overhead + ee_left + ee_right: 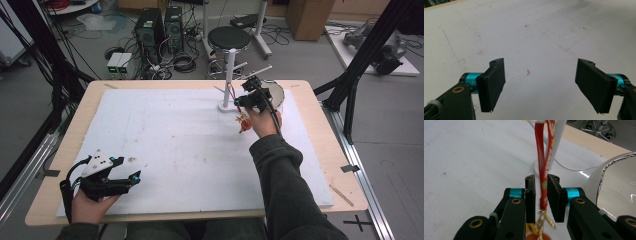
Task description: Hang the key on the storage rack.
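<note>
A red ribbon loop (541, 157) with printed figures hangs from a peg of the white stand (229, 70). Gold chain and an orange charm (541, 236) dangle below it; in the high view the ornament (243, 122) shows under the hand. My right gripper (541, 180) sits by the stand's base (227, 106), its jaws slightly parted with the ribbon running between them and a thin gap at the left pad (531, 195). My left gripper (540, 75) rests open near the front left of the board (137, 176), nothing between its pads.
A white foam board (175, 140) covers the wooden table (325, 150). A shiny white bowl (621, 185) stands just right of the stand, close to my right gripper. Side pegs (257, 70) stick out from the stand's pole.
</note>
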The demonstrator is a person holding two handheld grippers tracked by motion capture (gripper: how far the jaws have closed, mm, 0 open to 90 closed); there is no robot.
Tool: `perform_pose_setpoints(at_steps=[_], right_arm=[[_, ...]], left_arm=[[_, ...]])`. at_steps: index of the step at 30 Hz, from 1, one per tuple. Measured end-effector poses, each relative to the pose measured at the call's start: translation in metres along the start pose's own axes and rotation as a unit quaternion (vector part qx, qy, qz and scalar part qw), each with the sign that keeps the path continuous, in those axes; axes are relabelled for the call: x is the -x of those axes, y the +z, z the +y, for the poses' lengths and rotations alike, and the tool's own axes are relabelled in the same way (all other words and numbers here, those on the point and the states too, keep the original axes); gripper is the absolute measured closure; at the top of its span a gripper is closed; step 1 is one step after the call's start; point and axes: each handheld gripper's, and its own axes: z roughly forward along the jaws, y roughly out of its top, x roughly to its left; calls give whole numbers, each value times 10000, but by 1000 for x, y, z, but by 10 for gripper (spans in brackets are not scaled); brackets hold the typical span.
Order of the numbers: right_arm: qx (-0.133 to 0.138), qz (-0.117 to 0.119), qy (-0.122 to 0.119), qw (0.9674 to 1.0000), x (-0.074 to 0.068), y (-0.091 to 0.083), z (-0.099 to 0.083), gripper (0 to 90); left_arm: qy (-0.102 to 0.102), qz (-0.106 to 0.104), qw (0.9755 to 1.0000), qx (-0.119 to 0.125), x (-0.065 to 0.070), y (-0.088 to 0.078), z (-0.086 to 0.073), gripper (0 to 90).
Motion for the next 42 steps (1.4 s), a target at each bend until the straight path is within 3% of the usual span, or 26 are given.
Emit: perform_pose_setpoints(at_steps=[12,20,29,35,42], right_arm=[[187,312,143,9992,10,-1,-2,715],[506,737,177,9958,17,-4,-9,634],[669,993,176,9927,20,-5,-21,537],[872,1200,254,9886,22,-9,-33,483],[913,1356,247,9862,20,-8,-39,414]], left_arm=[[-5,-24,10000,-28,0,4,2,244],[8,-30,10000,-45,1,5,2,244],[-6,-15,10000,-28,-1,3,1,244],[-13,2,10000,-22,-2,0,-1,244],[-59,82,9999,2,-1,-3,-2,232]])
